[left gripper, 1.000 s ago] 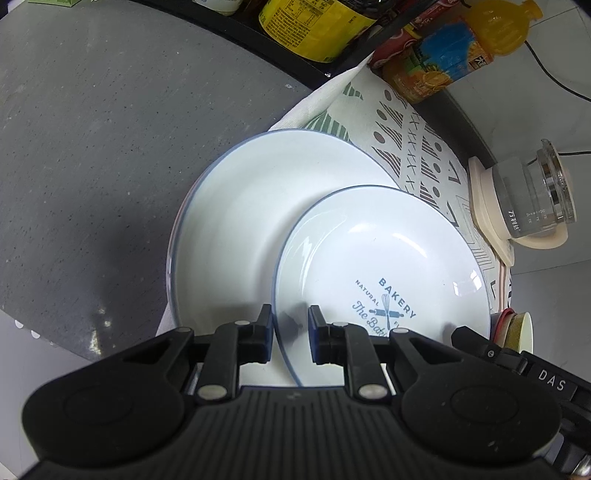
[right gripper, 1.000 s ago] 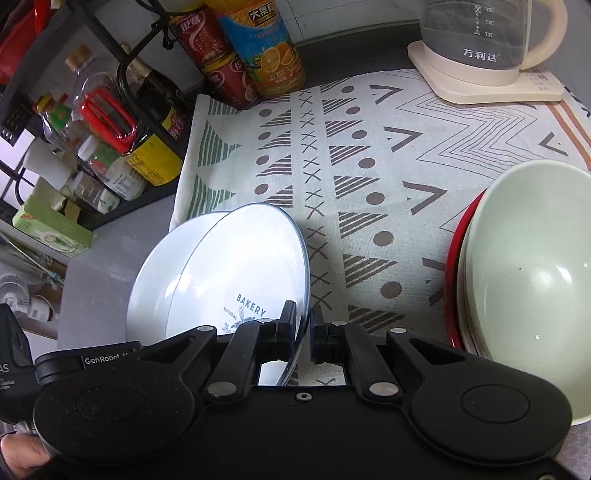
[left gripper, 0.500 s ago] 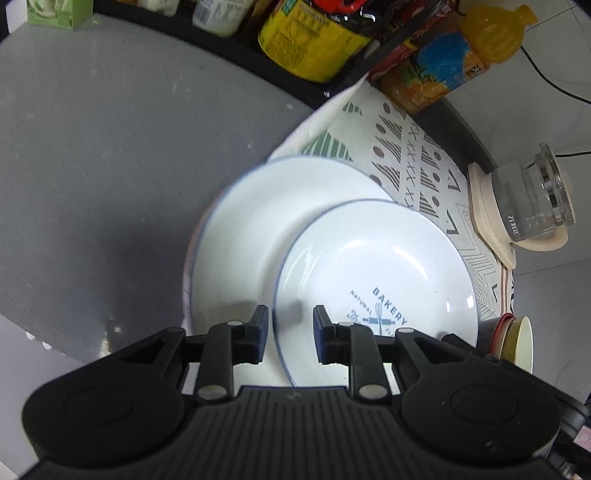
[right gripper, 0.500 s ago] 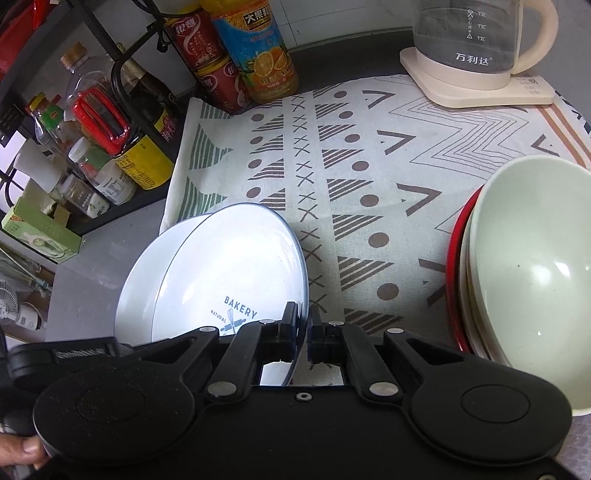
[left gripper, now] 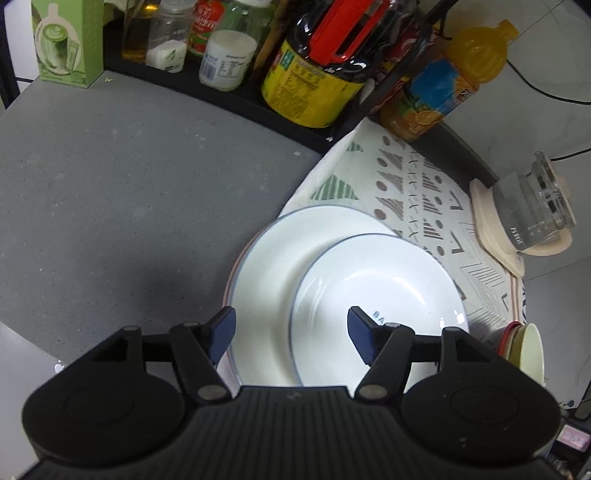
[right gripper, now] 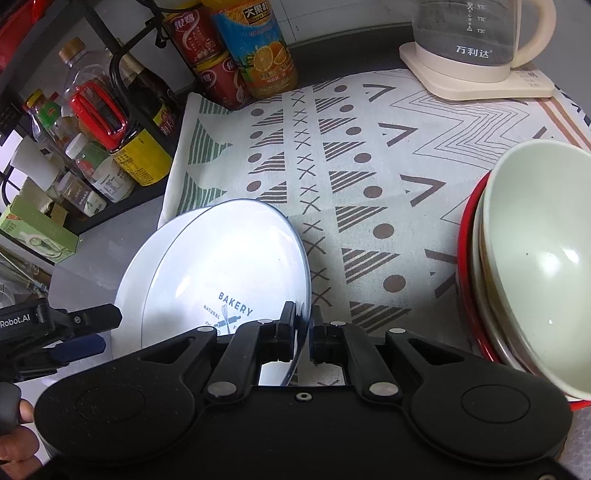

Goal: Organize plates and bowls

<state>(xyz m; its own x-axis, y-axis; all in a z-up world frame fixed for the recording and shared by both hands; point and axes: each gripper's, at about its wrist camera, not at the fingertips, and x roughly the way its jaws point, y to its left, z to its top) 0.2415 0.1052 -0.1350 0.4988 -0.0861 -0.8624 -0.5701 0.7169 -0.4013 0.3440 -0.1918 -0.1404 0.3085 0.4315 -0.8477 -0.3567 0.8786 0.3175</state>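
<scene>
A small white plate (right gripper: 229, 266) with a blue rim and "BAKERY" print leans tilted over a larger white plate (right gripper: 147, 251) at the patterned cloth's left edge. My right gripper (right gripper: 303, 321) is shut on the small plate's right rim. My left gripper (left gripper: 290, 325) hovers above both plates, its jaws opening wide; the small plate's (left gripper: 380, 295) left rim shows between the blue pads (left gripper: 225, 325), untouched by them. The large plate (left gripper: 269, 273) lies underneath. A pale green bowl (right gripper: 535, 258) sits nested in a red bowl (right gripper: 465, 240) at the right.
A patterned cloth (right gripper: 369, 166) covers the counter. A glass kettle (right gripper: 476, 33) on its cream base stands at the back right. A black rack of bottles and jars (left gripper: 314, 85) and an orange juice bottle (right gripper: 258, 48) line the back. Grey countertop (left gripper: 129, 203) lies left.
The left gripper's jaws spread wide, letting go of the small plate's rim, and it lifted away from the plates. The right gripper stayed shut on the small plate.
</scene>
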